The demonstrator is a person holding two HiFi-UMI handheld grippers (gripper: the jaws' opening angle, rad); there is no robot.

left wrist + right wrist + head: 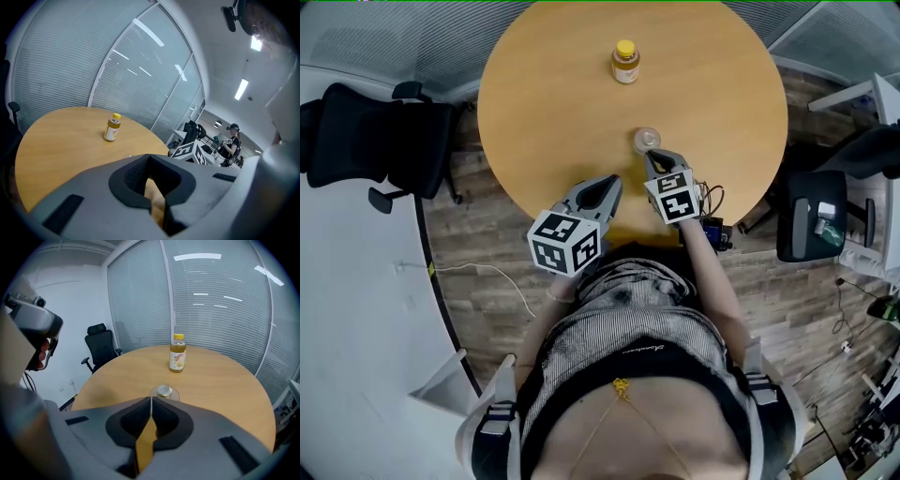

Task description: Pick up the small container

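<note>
Round wooden desk (544, 103). The small clear container (646, 140), with a metal lid, stands upright near the desk's near edge, just beyond the right claw (650, 157), whose jaws are pressed together on nothing. The left claw (613, 181), over the near edge, is likewise pressed together and empty. A yellow-capped bottle (625, 62) stands toward the far edge.

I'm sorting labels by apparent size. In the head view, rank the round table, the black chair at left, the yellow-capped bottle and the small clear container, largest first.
1. round table
2. black chair
3. yellow-capped bottle
4. small clear container; only slightly smaller than the bottle, so the last two are close.
</note>
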